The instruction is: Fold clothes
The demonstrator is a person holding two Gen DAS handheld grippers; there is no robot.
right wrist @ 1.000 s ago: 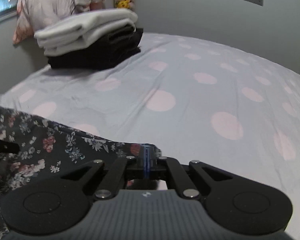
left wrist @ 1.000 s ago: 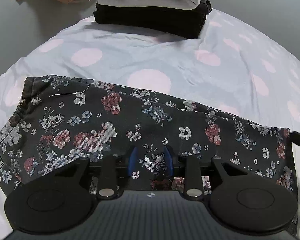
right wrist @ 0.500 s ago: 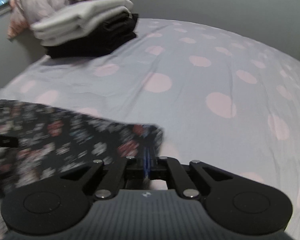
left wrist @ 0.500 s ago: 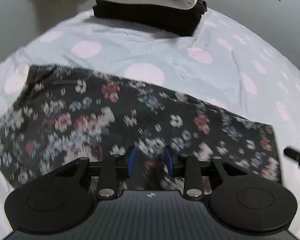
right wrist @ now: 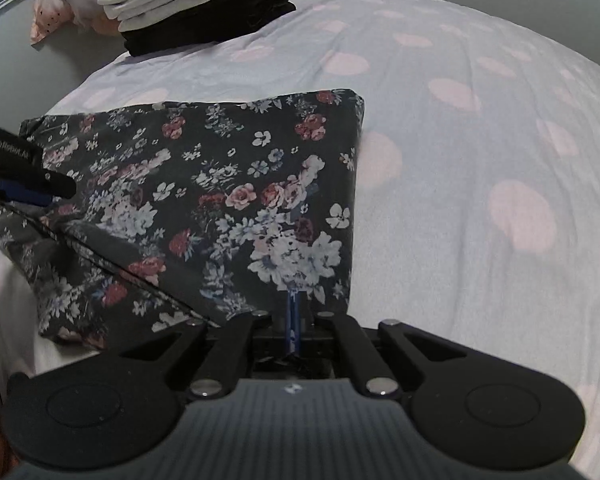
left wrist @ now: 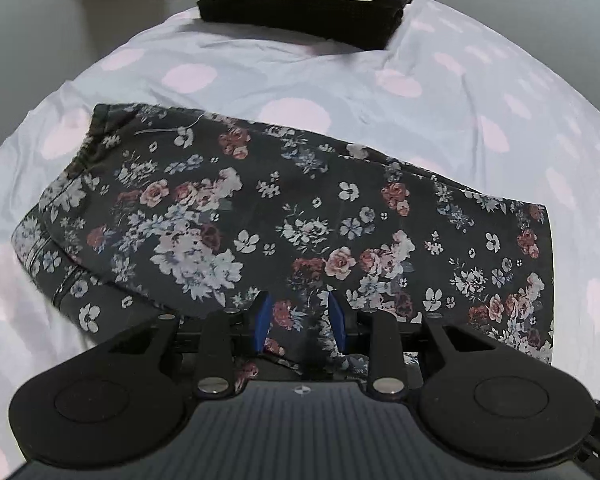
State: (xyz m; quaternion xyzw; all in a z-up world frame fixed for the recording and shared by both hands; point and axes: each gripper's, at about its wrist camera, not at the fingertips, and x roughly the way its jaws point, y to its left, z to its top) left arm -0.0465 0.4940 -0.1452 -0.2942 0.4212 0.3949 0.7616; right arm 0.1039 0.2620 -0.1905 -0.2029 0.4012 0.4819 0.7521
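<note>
Floral garment [left wrist: 284,216] mid-fold on bed [right wrist: 460,120]: right hand-held gripper [right wrist: 293,316] clenched on its near hem, left hand-held gripper [left wrist: 300,316] parted; carry toward 12 o'clock.

left gripper [left wrist: 299,322]: matte black body, ribbed dark panel, two round discs, silver screws, blue fingers [left wrist: 263,316]. right gripper [right wrist: 293,320]: same black build, blue fingers [right wrist: 290,312]. white lettering on left gripper's side, seen from right wrist.
</note>
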